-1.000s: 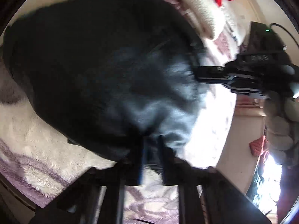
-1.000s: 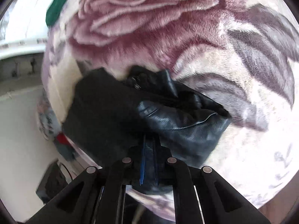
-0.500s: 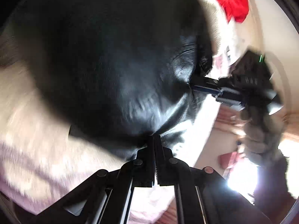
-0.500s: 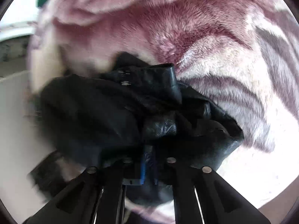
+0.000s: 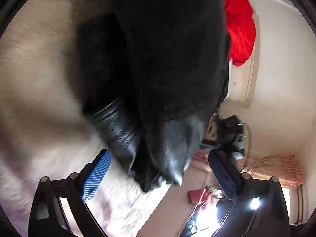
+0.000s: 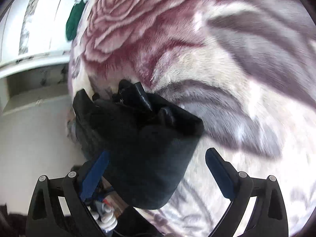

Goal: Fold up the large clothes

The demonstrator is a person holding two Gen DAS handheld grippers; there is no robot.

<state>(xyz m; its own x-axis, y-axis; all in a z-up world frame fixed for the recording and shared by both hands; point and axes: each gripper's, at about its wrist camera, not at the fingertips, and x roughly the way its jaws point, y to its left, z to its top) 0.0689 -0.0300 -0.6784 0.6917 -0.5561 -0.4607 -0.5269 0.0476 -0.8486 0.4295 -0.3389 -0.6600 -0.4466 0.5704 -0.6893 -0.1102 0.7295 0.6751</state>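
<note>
Bed's covered in a plush fleece blanket (image 6: pixel 197 63), cream with a huge mauve rose and grey leaves. Off the left edge there's white furniture (image 6: pixel 39 29) with something dark green (image 6: pixel 74 23) draped by it. Other side: a red cloth bundle (image 5: pixel 240 25) against a pale wall (image 5: pixel 280 75), peach curtain (image 5: pixel 276 169) gathered low, harsh daylight (image 5: pixel 254 204) blowing out below it.

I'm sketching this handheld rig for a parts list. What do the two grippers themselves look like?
Both match: the left gripper and the right gripper have glossy black angular link arms with round silver rivets at the joints, carrying two black fingers faced with blue, finely ribbed pads. No sleeve shows.
</note>
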